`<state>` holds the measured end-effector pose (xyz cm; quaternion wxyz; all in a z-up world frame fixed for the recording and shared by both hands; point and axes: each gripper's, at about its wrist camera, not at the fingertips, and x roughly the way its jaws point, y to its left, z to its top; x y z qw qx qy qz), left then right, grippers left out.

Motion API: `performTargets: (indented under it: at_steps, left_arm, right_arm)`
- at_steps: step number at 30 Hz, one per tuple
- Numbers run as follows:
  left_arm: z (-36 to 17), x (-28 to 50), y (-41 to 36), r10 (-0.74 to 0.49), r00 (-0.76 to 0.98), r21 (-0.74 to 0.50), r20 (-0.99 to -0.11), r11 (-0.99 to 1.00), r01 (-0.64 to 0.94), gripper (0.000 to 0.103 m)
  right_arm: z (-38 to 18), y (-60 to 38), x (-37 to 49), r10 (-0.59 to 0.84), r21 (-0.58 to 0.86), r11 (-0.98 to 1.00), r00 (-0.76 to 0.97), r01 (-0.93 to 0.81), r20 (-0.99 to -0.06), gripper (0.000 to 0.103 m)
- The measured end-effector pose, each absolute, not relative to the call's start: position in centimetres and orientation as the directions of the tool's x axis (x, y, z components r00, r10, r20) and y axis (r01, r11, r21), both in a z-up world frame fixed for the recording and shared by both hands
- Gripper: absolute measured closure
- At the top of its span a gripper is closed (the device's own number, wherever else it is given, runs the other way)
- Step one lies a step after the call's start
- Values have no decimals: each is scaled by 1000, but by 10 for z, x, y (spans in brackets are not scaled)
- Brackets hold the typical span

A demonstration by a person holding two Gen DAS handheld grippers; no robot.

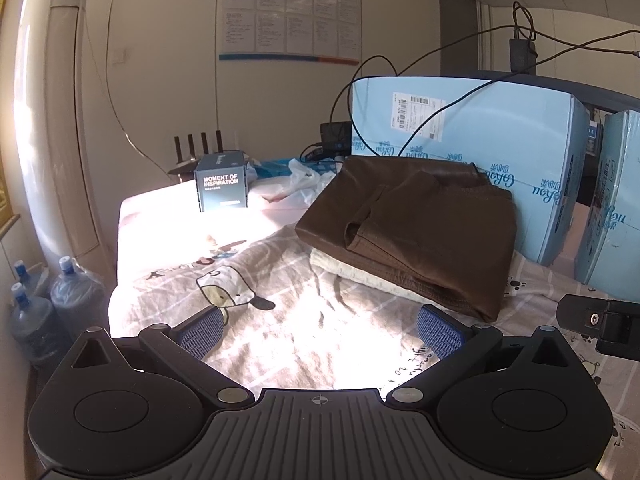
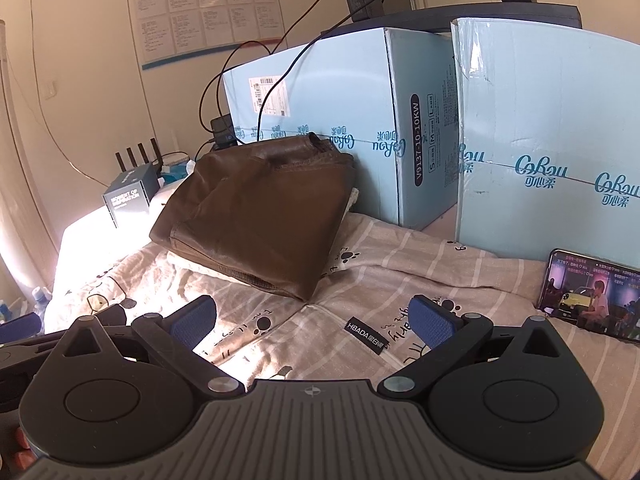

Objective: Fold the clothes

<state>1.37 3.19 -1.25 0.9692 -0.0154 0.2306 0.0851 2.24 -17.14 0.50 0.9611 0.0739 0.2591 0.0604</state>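
A folded brown garment [image 1: 420,232] lies on top of a folded cream one [image 1: 360,276], stacked on the patterned bed sheet [image 1: 304,328]. The same stack shows in the right wrist view, brown [image 2: 264,216] over cream [image 2: 192,264]. My left gripper [image 1: 320,332] is open and empty, held low over the sheet in front of the stack. My right gripper [image 2: 312,320] is open and empty, also short of the stack, above the sheet [image 2: 400,264]. Part of the right gripper shows at the right edge of the left wrist view [image 1: 600,324].
Two light blue cartons [image 2: 340,120] [image 2: 552,140] stand behind the stack, with cables over them. A dark small box [image 1: 222,186] and a router [image 1: 196,152] sit at the back left. A lit phone [image 2: 588,296] leans at the right. Water bottles [image 1: 48,304] stand on the floor at the left.
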Motion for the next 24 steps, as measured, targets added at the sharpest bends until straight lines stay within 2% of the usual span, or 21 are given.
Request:
performTargets:
  at_steps: [24]
  left_arm:
    - [-8, 9, 40, 147, 884, -45, -445, 982, -186, 0]
  right_arm:
    - [5, -172, 20, 151, 166, 983, 866, -80, -478, 0]
